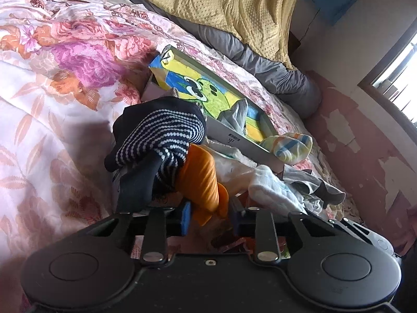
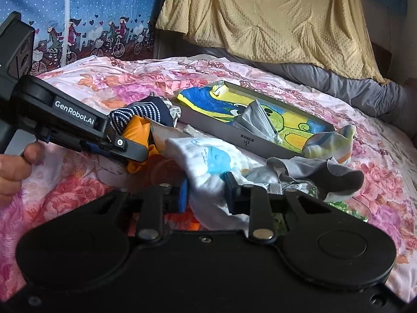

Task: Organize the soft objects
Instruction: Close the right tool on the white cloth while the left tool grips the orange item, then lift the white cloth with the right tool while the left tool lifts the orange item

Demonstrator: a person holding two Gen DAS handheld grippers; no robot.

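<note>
our left gripper (image 1: 209, 212) pinches a soft orange cloth (image 1: 199, 180); our right gripper (image 2: 204, 191) pinches a white printed cloth (image 2: 208, 161). a shallow pinch may slip when lifted.

A bed in a lived-in room

A floral bedspread (image 2: 234, 78) in pink and orange covers the bed, with a grey quilt (image 2: 351, 88) bunched along its far edge. A yellow dotted cloth (image 2: 273, 18) hangs behind it, beside a blue curtain (image 2: 91, 7) printed with cyclists. The pink wall (image 1: 365, 140) is peeling, and daylight comes through a window (image 1: 398, 78).
</note>
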